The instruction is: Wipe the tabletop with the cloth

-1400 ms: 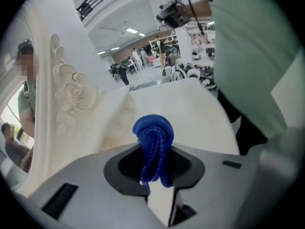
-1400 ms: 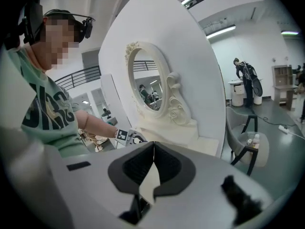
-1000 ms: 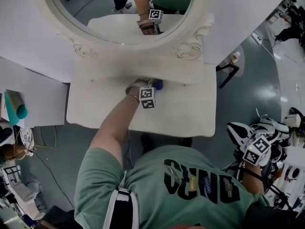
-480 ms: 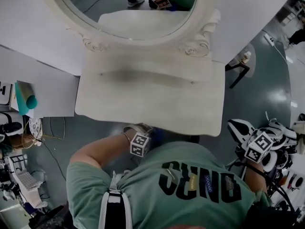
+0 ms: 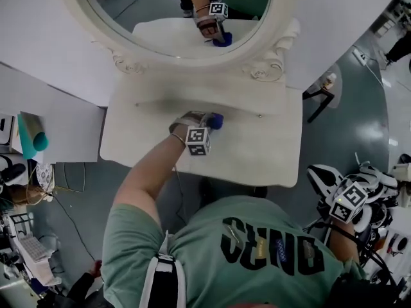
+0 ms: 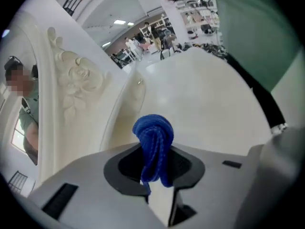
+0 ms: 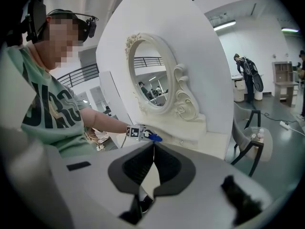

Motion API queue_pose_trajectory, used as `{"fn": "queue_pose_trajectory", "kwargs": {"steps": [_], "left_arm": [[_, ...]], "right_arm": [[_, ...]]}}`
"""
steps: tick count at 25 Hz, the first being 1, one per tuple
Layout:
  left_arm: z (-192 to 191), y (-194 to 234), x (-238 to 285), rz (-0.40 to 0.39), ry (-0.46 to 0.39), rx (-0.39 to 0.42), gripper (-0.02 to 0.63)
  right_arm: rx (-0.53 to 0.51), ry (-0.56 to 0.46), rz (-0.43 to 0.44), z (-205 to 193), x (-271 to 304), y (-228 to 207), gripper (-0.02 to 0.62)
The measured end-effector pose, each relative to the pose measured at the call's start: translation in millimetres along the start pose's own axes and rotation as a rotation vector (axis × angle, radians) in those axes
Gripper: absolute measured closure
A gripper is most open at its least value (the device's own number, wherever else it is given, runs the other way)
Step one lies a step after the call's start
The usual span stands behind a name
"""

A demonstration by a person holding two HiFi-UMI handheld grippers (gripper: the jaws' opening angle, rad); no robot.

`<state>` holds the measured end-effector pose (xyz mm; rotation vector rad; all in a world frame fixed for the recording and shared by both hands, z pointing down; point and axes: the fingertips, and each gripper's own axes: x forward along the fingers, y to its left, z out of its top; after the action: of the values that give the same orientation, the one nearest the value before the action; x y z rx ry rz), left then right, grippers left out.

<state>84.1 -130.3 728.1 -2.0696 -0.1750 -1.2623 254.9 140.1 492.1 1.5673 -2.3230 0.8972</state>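
Observation:
The cream tabletop [image 5: 257,140] of a dressing table lies below me, and its bare surface fills the left gripper view [image 6: 205,94]. My left gripper [image 5: 207,124] is out over its back middle, close under the mirror base. It is shut on a bunched blue cloth [image 5: 216,120], which sticks up between the jaws [image 6: 153,142]. My right gripper [image 5: 347,201] hangs off the table at my right side, and its jaws [image 7: 153,149] are shut with nothing in them. From there I see the left gripper [image 7: 138,131] and the cloth [image 7: 155,138] far off.
An oval mirror [image 5: 173,5] in a carved cream frame [image 6: 76,80] stands at the table's back edge against a white panel. A small chair [image 5: 314,88] is to the right of the table. Shoes [image 5: 334,172] lie on the floor at right, and clutter with a teal roll [image 5: 32,140] at left.
Half a second ago the left gripper with the cloth was drawn back past the table's front edge, near my body. It has now moved out again to the back middle. The right gripper stayed put.

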Motion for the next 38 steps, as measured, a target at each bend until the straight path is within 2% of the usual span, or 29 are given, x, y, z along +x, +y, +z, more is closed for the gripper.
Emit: {"fn": "queue_pose_trajectory", "kwargs": {"steps": [3, 8, 11, 13, 15, 19, 21, 23, 25, 28, 30, 31, 34, 38], "left_arm": [[-27, 23, 23, 0.004, 0.074, 0.003, 0.500], [-29, 29, 32, -0.019, 0.049, -0.086, 0.502], [-25, 12, 24, -0.030, 0.033, -0.090, 0.503], [-15, -24, 8, -0.077, 0.007, -0.050, 0.503], [0, -78, -19, -0.158, -0.040, -0.024, 0.503], [29, -202, -86, -0.397, -0.148, -0.038, 0.503], [34, -250, -110, -0.514, -0.171, -0.027, 0.502], [31, -271, -114, -0.547, -0.178, -0.033, 0.502], [28, -243, -105, -0.478, -0.192, -0.115, 0.502], [11, -127, -80, -0.265, -0.196, -0.241, 0.501], [-8, -46, -60, -0.124, -0.167, -0.258, 0.500], [-19, -17, -49, -0.079, -0.140, -0.251, 0.500], [-51, 28, -15, -0.030, -0.034, -0.188, 0.500], [-74, 30, 17, -0.038, 0.055, -0.096, 0.502]], "right_arm": [[0.012, 0.005, -0.024, -3, -4, 0, 0.583], [0.030, 0.022, -0.045, -8, -6, -6, 0.583], [0.018, 0.027, -0.024, -6, 0, -4, 0.583], [0.002, 0.020, -0.008, -1, 2, -1, 0.583], [-0.013, 0.010, 0.009, 4, 5, 2, 0.583], [-0.027, 0.009, 0.046, 6, 12, 5, 0.583], [-0.030, 0.015, 0.060, 5, 18, 4, 0.583], [-0.031, 0.018, 0.068, 6, 24, 3, 0.583], [-0.035, 0.022, 0.073, 8, 30, 5, 0.583], [-0.048, 0.026, 0.077, 14, 39, 8, 0.583], [-0.052, 0.029, 0.074, 16, 44, 11, 0.583], [-0.053, 0.032, 0.072, 17, 46, 14, 0.583], [-0.054, 0.040, 0.062, 19, 49, 19, 0.583], [-0.027, 0.043, 0.015, 20, 44, 10, 0.583]]}}
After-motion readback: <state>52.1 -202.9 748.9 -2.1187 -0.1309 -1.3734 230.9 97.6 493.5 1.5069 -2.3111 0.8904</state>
